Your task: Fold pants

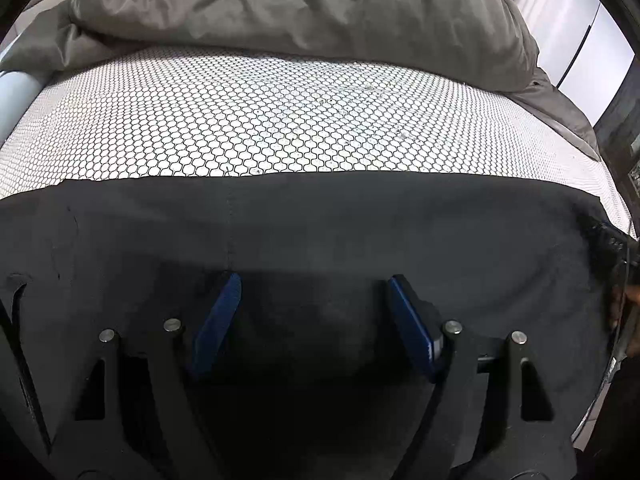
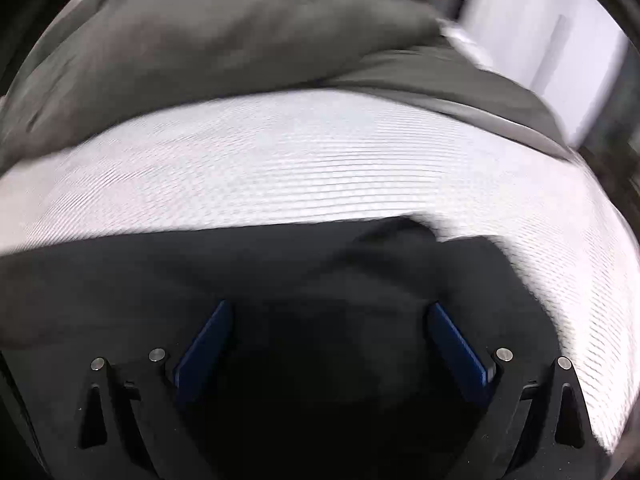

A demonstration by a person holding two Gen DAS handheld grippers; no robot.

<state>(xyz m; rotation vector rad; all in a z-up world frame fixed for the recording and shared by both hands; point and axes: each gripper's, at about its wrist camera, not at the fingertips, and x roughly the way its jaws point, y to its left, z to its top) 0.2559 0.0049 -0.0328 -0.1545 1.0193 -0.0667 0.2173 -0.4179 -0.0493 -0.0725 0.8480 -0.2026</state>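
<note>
Black pants (image 1: 320,224) lie flat on a white bed sheet with a black honeycomb print (image 1: 280,120). Their far edge runs straight across the left wrist view, and a seam runs toward me near the left finger. My left gripper (image 1: 314,280) is open and empty, low over the pants, its blue pads (image 1: 218,320) spread apart. In the right wrist view, which is motion-blurred, the pants (image 2: 260,264) fill the lower part, with a bumped corner at the far right edge. My right gripper (image 2: 330,308) is open and empty just above the cloth.
A crumpled grey duvet (image 1: 300,4) is piled along the far side of the bed and also shows in the right wrist view (image 2: 200,40). A white wall or cabinet (image 1: 580,32) stands at the right. A pale rail (image 1: 16,92) is at the left edge.
</note>
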